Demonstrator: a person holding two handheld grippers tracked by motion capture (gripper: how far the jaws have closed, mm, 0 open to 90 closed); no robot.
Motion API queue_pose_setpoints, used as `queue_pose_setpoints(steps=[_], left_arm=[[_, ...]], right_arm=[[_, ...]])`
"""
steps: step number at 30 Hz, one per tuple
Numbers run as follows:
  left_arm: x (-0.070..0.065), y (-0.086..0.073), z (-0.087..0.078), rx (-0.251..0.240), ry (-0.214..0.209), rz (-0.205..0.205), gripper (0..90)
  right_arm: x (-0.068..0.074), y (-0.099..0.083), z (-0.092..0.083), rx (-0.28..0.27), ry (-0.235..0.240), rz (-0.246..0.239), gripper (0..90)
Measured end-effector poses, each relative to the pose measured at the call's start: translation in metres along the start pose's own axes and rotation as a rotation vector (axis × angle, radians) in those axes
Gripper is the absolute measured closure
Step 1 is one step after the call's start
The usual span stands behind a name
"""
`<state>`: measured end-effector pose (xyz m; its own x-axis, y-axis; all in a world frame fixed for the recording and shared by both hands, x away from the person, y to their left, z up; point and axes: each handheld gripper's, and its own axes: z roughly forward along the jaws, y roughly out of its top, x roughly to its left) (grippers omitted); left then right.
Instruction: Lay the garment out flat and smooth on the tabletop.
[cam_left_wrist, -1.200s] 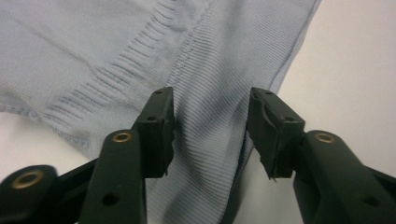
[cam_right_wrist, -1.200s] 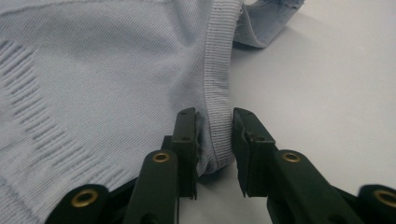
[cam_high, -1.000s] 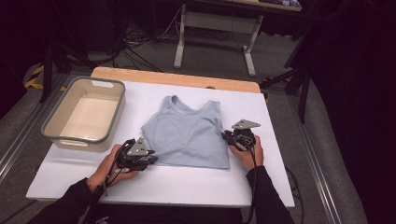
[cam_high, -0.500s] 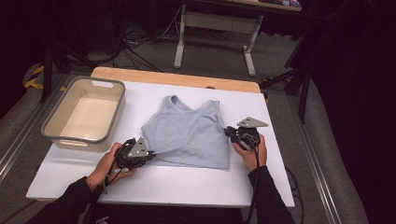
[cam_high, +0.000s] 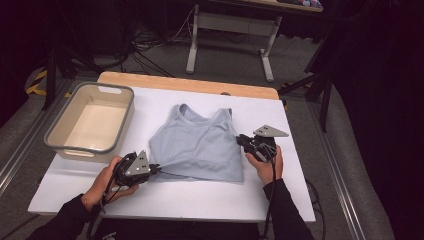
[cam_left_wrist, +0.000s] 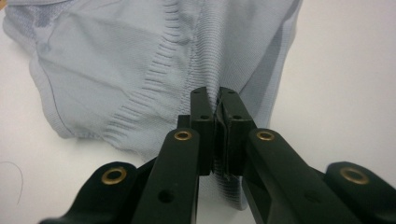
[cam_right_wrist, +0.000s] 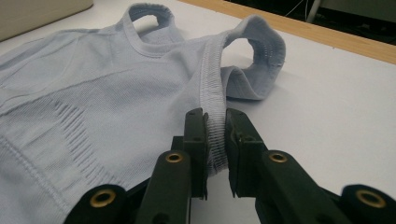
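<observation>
A pale blue sleeveless top (cam_high: 197, 145) lies on the white table (cam_high: 150, 200), straps toward the far side. My left gripper (cam_high: 156, 168) has been closing and now stands shut on the top's lower left corner; in the left gripper view the top (cam_left_wrist: 116, 70) is pinched thin in my left gripper (cam_left_wrist: 218, 95). At the right side seam, my right gripper (cam_high: 241, 140) is shut on the top's ribbed armhole edge (cam_right_wrist: 212, 93), which rises between the jaws of my right gripper (cam_right_wrist: 215, 116). Both held edges are lifted slightly off the table.
A beige plastic bin (cam_high: 90, 122) stands at the table's left, with nothing in it. A wooden strip (cam_high: 190, 84) runs along the far edge. Beyond it stand a metal frame (cam_high: 230, 40) and cables on the floor.
My left gripper's jaws have closed on the top's lower left corner and raised it a little. My right gripper has lifted the top's right edge slightly.
</observation>
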<state>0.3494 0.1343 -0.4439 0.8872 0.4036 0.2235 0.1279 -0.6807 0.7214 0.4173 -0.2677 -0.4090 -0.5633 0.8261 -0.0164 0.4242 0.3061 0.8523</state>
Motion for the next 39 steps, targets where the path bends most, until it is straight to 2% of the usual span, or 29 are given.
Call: queue_pose_setpoints(steps=[3,6,8,10,11,12,14,15,16,19,21,23,25,26,28,29,31,33,35,37,38,39], left_arm=[[-0.004,0.001,0.001,-0.001,-0.016,0.0,85.9],[-0.007,0.002,0.003,0.002,-0.018,0.011,85.7],[-0.009,0.003,0.007,-0.004,-0.029,-0.01,85.1],[-0.01,0.002,0.009,-0.005,-0.033,-0.012,79.2],[-0.011,0.002,0.011,-0.008,-0.016,-0.015,79.2],[-0.01,0.001,0.011,-0.01,-0.023,-0.018,72.3],[-0.01,-0.002,0.008,-0.032,-0.024,-0.023,66.4],[-0.009,-0.003,0.007,-0.038,-0.018,-0.038,56.7],[-0.007,-0.008,0.005,-0.04,-0.01,-0.061,54.3],[-0.007,-0.016,0.005,-0.026,-0.003,-0.078,43.5],[-0.008,-0.021,0.005,-0.018,-0.018,-0.109,39.6],[-0.01,-0.023,0.003,-0.02,-0.046,-0.127,44.7],[-0.011,-0.024,0.003,-0.021,-0.054,-0.132,44.6],[-0.013,-0.026,0.003,0.01,-0.036,-0.135,43.0],[-0.01,-0.028,0.003,0.012,-0.037,-0.161,41.7],[-0.009,-0.029,0.004,0.013,-0.036,-0.183,40.4],[-0.007,-0.028,0.005,0.014,-0.039,-0.189,43.1],[-0.006,-0.028,0.006,0.016,-0.036,-0.191,43.6],[-0.006,-0.026,0.006,0.018,-0.025,-0.159,56.2],[-0.005,-0.024,0.008,0.03,0.015,-0.127,70.5],[-0.005,-0.024,0.008,0.035,0.018,-0.118,77.2],[-0.003,-0.024,0.008,0.04,0.017,-0.108,79.4]], right_arm=[[0.001,0.001,-0.005,0.016,-0.033,-0.01,79.0],[0.001,0.0,-0.01,0.016,-0.039,-0.007,79.0],[0.001,-0.002,-0.012,0.023,-0.056,-0.01,78.3],[0.0,-0.003,-0.012,0.027,-0.072,-0.014,80.2],[-0.001,-0.004,-0.013,0.034,-0.111,-0.026,80.0],[-0.004,-0.007,-0.013,0.055,-0.152,-0.041,80.0],[-0.01,-0.014,-0.011,0.062,-0.108,0.009,79.9],[-0.011,-0.016,-0.011,0.067,-0.106,0.011,79.1],[-0.01,-0.02,-0.012,0.064,-0.099,-0.004,76.9],[-0.004,-0.026,-0.015,0.043,-0.08,-0.022,70.3],[-0.001,-0.031,-0.017,0.045,-0.063,-0.015,64.2],[0.003,-0.038,-0.021,0.021,-0.005,0.028,58.6],[0.009,-0.045,-0.023,0.03,0.021,0.006,56.3],[0.014,-0.05,-0.025,0.054,0.01,-0.019,54.5],[0.018,-0.058,-0.026,0.077,0.017,-0.021,53.9],[0.019,-0.062,-0.026,0.085,0.023,-0.007,52.3],[0.017,-0.07,-0.025,0.098,0.037,0.044,50.7],[0.017,-0.071,-0.025,0.106,0.035,0.055,51.4],[0.018,-0.07,-0.026,0.103,0.051,0.057,60.2],[0.02,-0.07,-0.022,0.151,0.046,0.039,64.1],[0.022,-0.069,-0.022,0.155,0.045,0.028,65.7],[0.022,-0.069,-0.021,0.157,0.045,0.028,66.9]])
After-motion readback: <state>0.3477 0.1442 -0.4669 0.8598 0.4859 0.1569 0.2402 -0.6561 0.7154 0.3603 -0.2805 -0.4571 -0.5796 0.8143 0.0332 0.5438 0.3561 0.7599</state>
